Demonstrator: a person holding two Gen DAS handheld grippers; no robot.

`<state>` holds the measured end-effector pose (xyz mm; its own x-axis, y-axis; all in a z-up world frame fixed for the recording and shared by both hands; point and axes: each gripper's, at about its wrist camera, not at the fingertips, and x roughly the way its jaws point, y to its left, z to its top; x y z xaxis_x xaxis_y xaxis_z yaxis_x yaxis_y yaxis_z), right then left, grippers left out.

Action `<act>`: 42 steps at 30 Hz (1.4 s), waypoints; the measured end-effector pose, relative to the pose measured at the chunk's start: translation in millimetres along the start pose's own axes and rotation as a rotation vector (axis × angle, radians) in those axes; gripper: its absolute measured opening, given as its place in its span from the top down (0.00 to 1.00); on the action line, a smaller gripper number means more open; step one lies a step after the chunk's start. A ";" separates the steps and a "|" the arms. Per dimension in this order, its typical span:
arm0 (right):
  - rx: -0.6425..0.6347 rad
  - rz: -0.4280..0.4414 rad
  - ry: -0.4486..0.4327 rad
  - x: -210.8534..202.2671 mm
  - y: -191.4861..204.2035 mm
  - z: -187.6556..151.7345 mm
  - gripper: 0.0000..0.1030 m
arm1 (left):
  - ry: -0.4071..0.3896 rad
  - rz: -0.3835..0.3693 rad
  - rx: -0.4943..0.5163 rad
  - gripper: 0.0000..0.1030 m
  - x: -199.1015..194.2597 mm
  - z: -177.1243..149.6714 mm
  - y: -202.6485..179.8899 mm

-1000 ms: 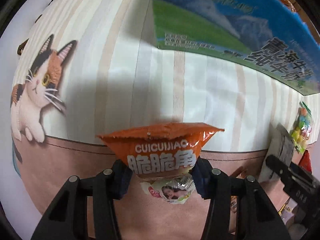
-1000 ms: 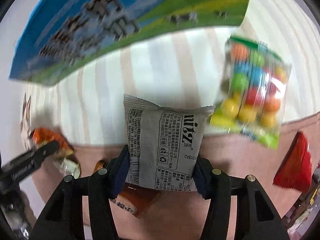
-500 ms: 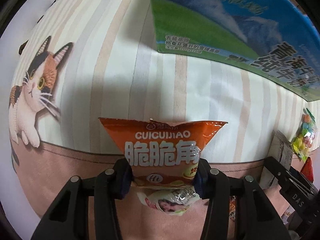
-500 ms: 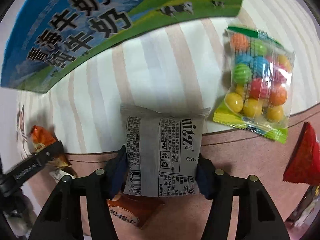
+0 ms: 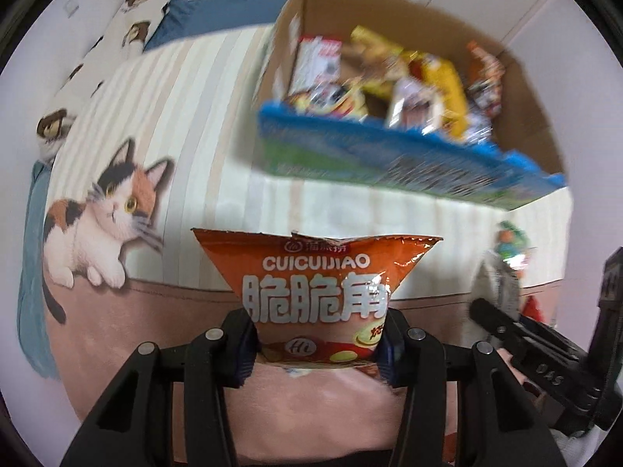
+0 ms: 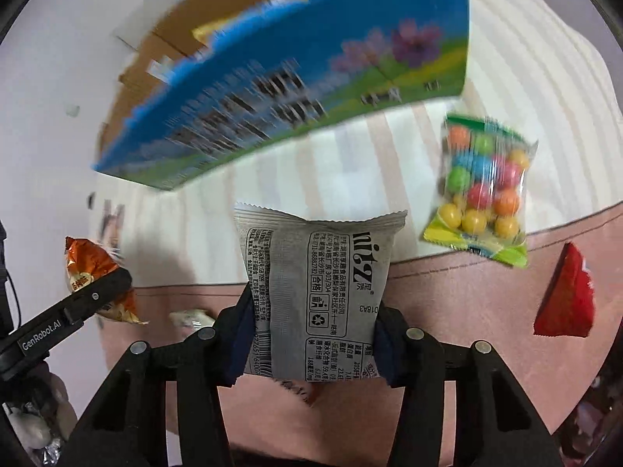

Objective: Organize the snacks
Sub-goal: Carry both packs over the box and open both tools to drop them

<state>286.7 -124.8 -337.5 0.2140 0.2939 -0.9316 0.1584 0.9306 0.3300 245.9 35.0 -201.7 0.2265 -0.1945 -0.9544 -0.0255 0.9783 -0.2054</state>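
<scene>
A striped bedspread with a calico cat print (image 5: pixel 101 218) covers the bed; on it stands an open milk carton box (image 5: pixel 389 155) filled with snack packets; the left tool (image 5: pixel 317 344) is clenched on an orange CUICUIJIAO crisp packet (image 5: pixel 315 284), held before the box; the right tool (image 6: pixel 311 346) grips a grey snack packet (image 6: pixel 317 284); a bag of coloured candy balls (image 6: pixel 484 190) and a red packet (image 6: pixel 566 299) lie on the bedspread nearby.

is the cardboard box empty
No, the cardboard box holds several snack packets, seen in the left wrist view.

Striped bedspread (image 5: pixel 194 124) with calico cat print (image 5: pixel 105 210), blue bedding (image 5: pixel 218 7)
</scene>
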 end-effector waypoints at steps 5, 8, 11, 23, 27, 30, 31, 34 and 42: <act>-0.024 0.066 -0.060 -38.7 19.4 19.5 0.48 | -0.031 -0.082 0.035 0.55 -32.3 24.1 -36.0; -0.031 0.109 -0.104 -70.8 15.6 35.7 0.48 | -0.028 -0.144 0.043 0.56 -41.2 42.7 -53.4; -0.045 0.128 -0.160 -105.8 18.7 59.6 0.48 | -0.013 -0.189 0.056 0.56 -35.9 75.3 -74.7; -0.075 -0.018 -0.233 -132.8 -8.9 177.5 0.48 | 0.236 -0.295 0.007 0.55 52.9 190.3 -125.7; -0.066 -0.045 -0.198 -113.9 -16.1 199.3 0.48 | 0.300 -0.308 -0.015 0.56 78.4 202.0 -131.9; -0.067 -0.059 -0.176 -100.8 -19.9 207.9 0.48 | 0.333 -0.313 -0.005 0.56 91.2 202.9 -136.9; -0.066 -0.062 -0.167 -97.0 -21.7 207.4 0.48 | 0.347 -0.305 0.004 0.55 95.4 202.1 -139.5; -0.062 -0.058 -0.124 -83.8 -26.4 208.6 0.47 | 0.380 -0.286 0.006 0.50 104.6 198.3 -141.1; -0.040 -0.102 -0.035 -67.8 -35.0 210.4 0.09 | 0.311 -0.240 0.035 0.12 93.8 202.1 -142.3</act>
<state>469.5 -223.3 -253.8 0.2320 0.1897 -0.9540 0.1424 0.9636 0.2262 467.5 -108.1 -218.2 -0.0835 -0.4247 -0.9015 0.0263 0.9034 -0.4281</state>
